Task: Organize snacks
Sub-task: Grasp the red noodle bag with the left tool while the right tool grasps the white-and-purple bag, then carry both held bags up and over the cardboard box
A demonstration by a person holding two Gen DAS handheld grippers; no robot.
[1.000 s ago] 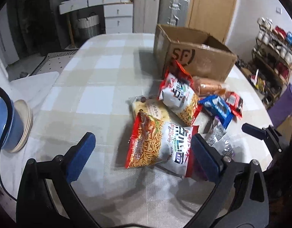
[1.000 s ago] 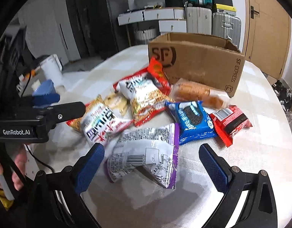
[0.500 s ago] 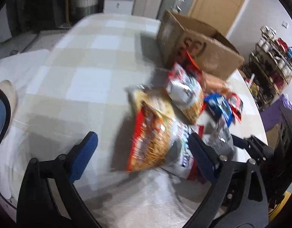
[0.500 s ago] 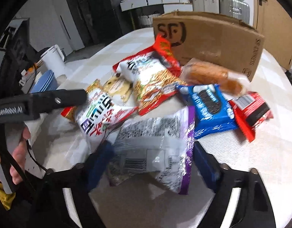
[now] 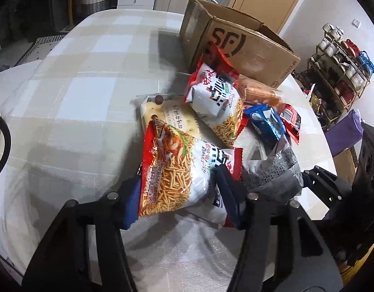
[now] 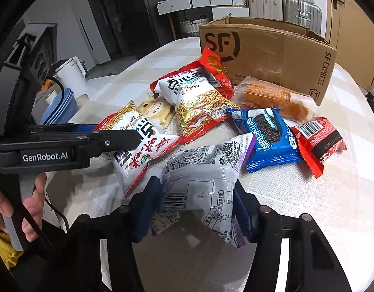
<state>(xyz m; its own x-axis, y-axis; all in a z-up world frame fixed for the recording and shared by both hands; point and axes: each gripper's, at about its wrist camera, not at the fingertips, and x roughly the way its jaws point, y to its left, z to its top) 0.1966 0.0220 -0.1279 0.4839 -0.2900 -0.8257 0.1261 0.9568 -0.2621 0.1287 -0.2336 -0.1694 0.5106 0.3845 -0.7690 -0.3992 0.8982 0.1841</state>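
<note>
A pile of snack packs lies on the checked tablecloth in front of an open SF cardboard box (image 5: pixel 240 46), also in the right wrist view (image 6: pixel 272 56). My left gripper (image 5: pixel 179 194) is shut on a red-and-white noodle snack bag (image 5: pixel 177 170), seen from the side in the right wrist view (image 6: pixel 138 141). My right gripper (image 6: pixel 196 209) is shut on a silver-and-purple bag (image 6: pixel 206 177), also visible in the left wrist view (image 5: pixel 274 172). A second noodle bag (image 6: pixel 194 97), a blue cookie pack (image 6: pixel 264 133), a red pack (image 6: pixel 318 141) and an orange pack (image 6: pixel 269 97) lie beyond.
A cracker pack (image 5: pixel 167 114) lies under the held noodle bag. Blue bowls (image 6: pixel 60 109) and a white kettle (image 6: pixel 72 75) stand at the table's left edge. A shelf with cups (image 5: pixel 342 58) stands to the right. Drawers and suitcases (image 6: pixel 272 4) stand behind.
Both grippers moved forward into the pile and shut: the left one on the near noodle bag, the right one on the silver-and-purple bag. Both were open a second ago.
</note>
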